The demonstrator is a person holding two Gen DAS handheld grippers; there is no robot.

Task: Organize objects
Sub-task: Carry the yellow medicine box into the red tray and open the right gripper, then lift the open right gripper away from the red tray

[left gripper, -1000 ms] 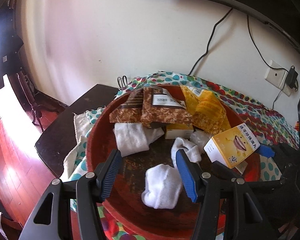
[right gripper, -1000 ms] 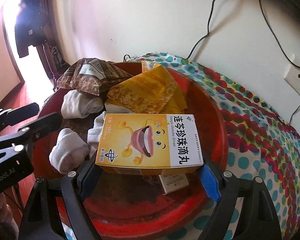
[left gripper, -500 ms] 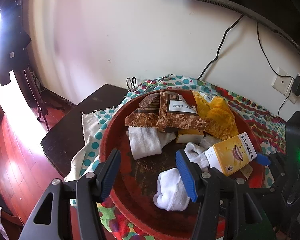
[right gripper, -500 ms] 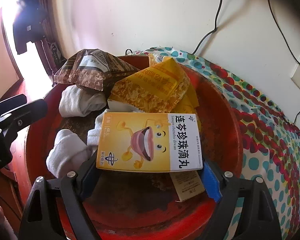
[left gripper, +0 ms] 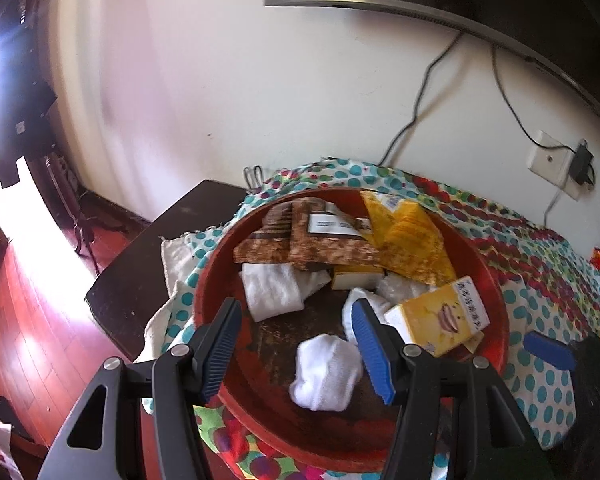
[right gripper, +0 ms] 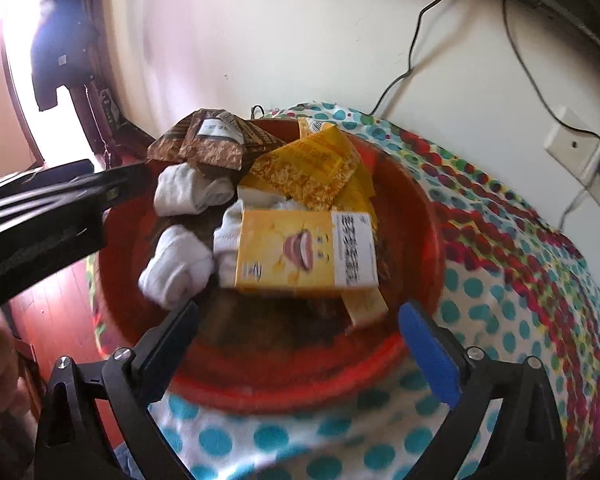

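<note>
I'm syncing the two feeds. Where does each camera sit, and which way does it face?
Left wrist: on the left hand-held gripper, looking down into the red basin; its own open fingers show.
Right wrist: on the right hand-held gripper, looking down at the basin's near rim; open fingers and a hand show.
Shared: basin, yellow box, rolled sock.

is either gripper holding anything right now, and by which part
Nothing is held. The right gripper has just been opening and stands clear of the yellow box, which lies in the red basin. The left gripper is open and empty.
</note>
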